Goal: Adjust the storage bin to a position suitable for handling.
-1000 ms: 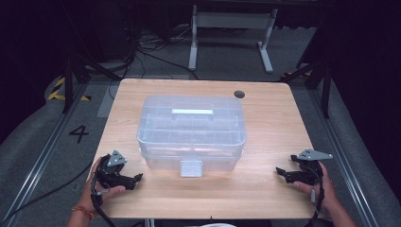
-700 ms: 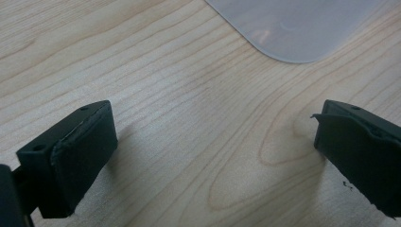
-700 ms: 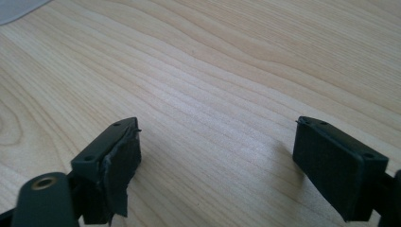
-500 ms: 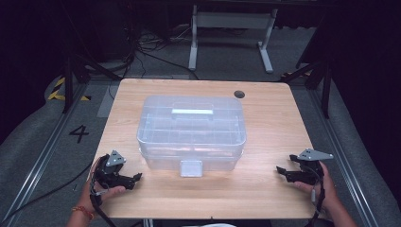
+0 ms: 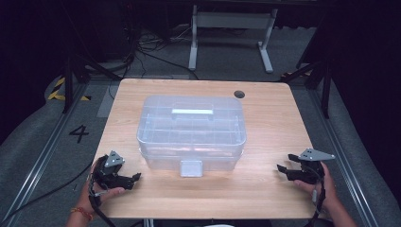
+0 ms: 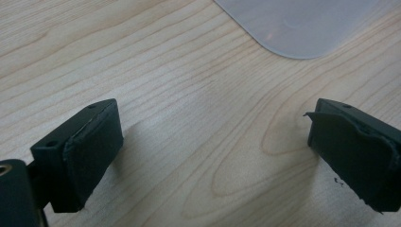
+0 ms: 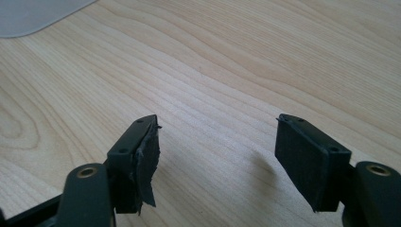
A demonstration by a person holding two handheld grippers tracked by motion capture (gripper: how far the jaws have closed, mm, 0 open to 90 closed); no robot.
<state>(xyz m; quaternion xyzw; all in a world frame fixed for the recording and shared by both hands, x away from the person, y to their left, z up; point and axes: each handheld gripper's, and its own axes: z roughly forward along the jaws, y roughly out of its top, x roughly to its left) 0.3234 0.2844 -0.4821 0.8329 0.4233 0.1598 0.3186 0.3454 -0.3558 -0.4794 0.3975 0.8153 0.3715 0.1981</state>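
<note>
Left tool (image 5: 134, 178), near-left corner of the tabletop (image 5: 269, 137): matt black jaws spread wide, nothing between them; rubbery pads (image 6: 90, 161) with worn edges. Right tool (image 5: 282, 170), near-right corner: jaws have just been closing but stand apart over bare wood, holding nothing; one pad (image 7: 145, 165) frayed and peeling. Tabletop: pale wood-grain laminate, rounded corners, dark round grommet (image 5: 239, 94) at the far edge. Storage box (image 5: 191, 130), centre of the tabletop, apart from both tools: clear frosted plastic, rectangular, rounded corners, lid on, front latch (image 5: 191, 168) apparently fastened, handle recessed in the lid; untouched, so by my judgement all handling is still to come.
</note>
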